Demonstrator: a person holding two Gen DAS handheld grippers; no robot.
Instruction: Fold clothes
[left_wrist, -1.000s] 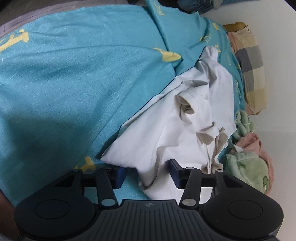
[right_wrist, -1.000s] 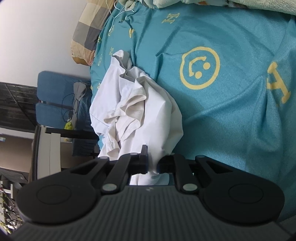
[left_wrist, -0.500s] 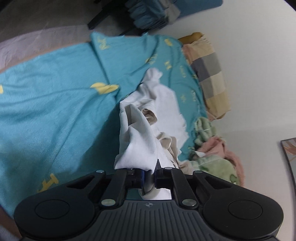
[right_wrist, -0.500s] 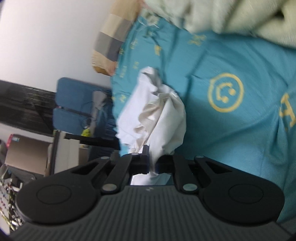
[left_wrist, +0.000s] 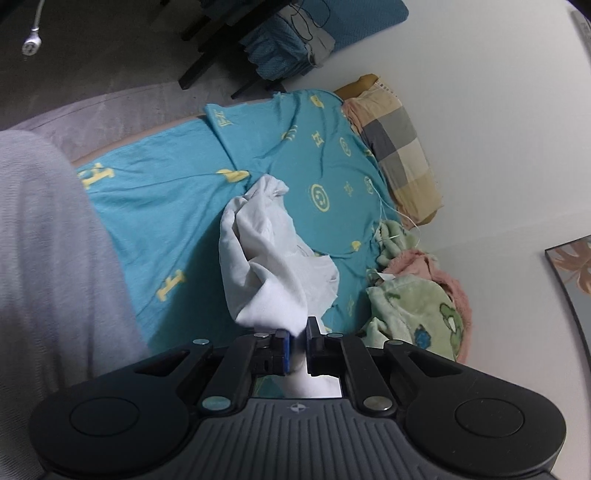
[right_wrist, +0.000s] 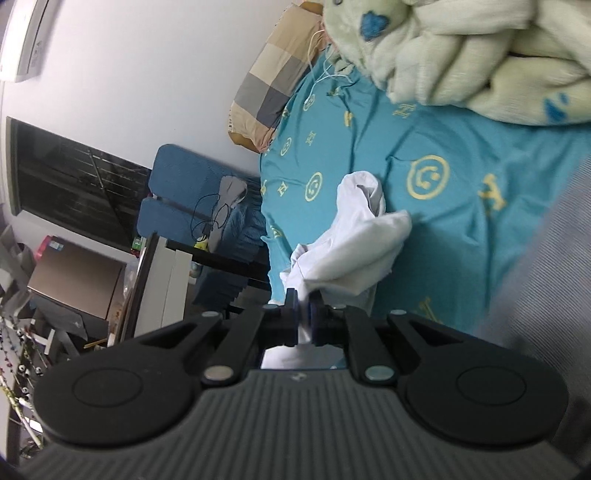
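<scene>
In the left wrist view, the crumpled white cotton garment (left_wrist: 275, 258) is pinched tight by the left gripper (left_wrist: 298, 341). It is held up over the teal bed sheet with yellow prints (left_wrist: 177, 206), and its far end droops toward the sheet's middle. A fluffy green and pink blanket (left_wrist: 417, 314) is bunched at the sheet's right edge.

In the right wrist view, the same garment (right_wrist: 354, 247) is clamped by the right gripper (right_wrist: 303, 317), near the sheet's (right_wrist: 461, 206) left edge.
</scene>
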